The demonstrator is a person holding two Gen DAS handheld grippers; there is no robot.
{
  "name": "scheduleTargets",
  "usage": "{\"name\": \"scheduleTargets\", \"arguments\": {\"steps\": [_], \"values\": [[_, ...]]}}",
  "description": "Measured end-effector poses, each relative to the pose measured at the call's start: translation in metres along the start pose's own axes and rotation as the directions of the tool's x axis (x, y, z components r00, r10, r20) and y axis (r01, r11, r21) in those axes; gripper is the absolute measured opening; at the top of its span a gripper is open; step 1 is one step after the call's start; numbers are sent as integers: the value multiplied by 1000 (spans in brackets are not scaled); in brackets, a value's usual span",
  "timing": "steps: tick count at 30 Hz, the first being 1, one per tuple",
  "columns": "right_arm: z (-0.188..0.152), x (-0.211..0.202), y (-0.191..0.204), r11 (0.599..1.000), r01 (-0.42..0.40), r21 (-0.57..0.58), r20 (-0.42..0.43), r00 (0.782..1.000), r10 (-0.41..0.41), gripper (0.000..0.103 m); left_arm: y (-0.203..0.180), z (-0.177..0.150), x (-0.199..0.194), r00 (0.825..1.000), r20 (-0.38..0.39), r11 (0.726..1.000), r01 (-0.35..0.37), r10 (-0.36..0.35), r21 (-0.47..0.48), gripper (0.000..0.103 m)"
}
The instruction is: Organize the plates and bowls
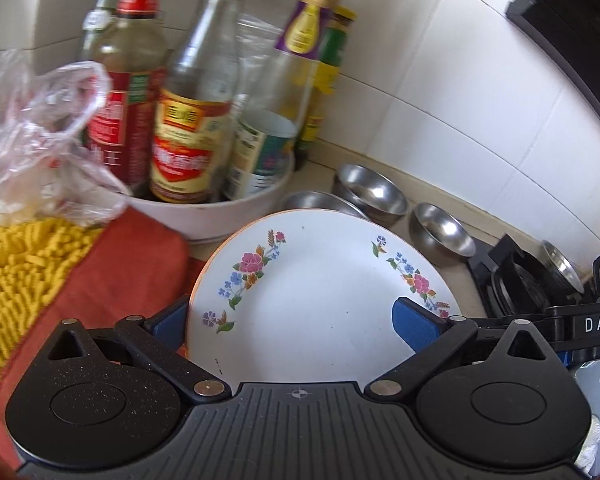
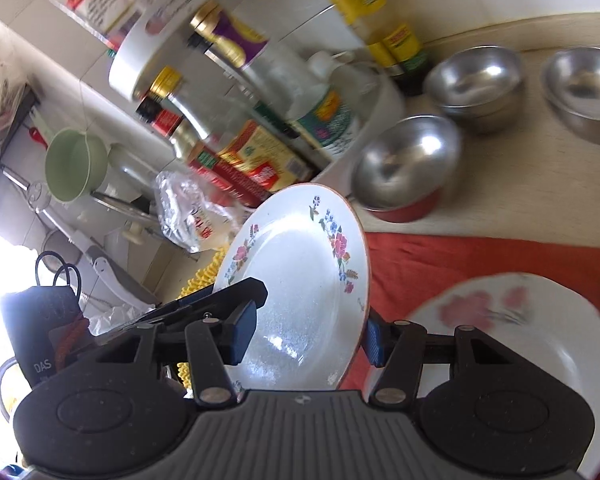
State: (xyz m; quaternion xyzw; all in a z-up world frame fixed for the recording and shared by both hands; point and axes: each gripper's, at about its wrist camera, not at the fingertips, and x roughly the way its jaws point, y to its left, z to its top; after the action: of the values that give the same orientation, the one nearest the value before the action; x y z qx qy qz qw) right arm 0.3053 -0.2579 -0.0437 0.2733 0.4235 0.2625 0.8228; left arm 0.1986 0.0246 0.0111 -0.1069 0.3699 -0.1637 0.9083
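A white floral plate [image 2: 300, 280] with an orange rim is being held up off the counter, tilted steeply on edge, above a red cloth [image 2: 480, 264]. The right gripper [image 2: 308, 338] is straddling the plate's lower part, its blue pads [image 2: 242, 334] sitting on either side of the rim with the jaws fairly wide; whether they are actually pressing on the plate cannot be told from this view. The left gripper [image 1: 296, 322] is framing the same plate [image 1: 320, 292] from the other side, one blue pad in front of the face and the other behind the rim, jaws also spread wide, and firm contact is likewise unclear. A second plate with a pink flower [image 2: 512, 336] is lying flat on the cloth just right of the lifted one, probably the stacking target. Beyond it, steel bowls [image 2: 408, 160] are standing on the counter, two of them nested, and a white tub of sauce bottles [image 1: 188, 128] is crowding in close behind, with a crumpled plastic bag [image 1: 40, 132] and a yellow chenille mitt [image 1: 24, 280] alongside. The main risk seems to be slippage: a glazed, tilted plate pinched near one edge could swing or drop onto the plate below and chip. Swinging wide could also be knocking the bottles or bowls.
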Motion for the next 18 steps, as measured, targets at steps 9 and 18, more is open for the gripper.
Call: {"name": "scheduleTargets", "arguments": {"steps": [9,18], "values": [[-25,-49,-35,997,46,65,24,999,-48,53,-51,-17,18,997,-48,996,56,-53,66,102],[-39,-72,-58,993,66,99,18,997,-69,53,-80,-34,25,995,-76,994,70,-64,85,102]]}}
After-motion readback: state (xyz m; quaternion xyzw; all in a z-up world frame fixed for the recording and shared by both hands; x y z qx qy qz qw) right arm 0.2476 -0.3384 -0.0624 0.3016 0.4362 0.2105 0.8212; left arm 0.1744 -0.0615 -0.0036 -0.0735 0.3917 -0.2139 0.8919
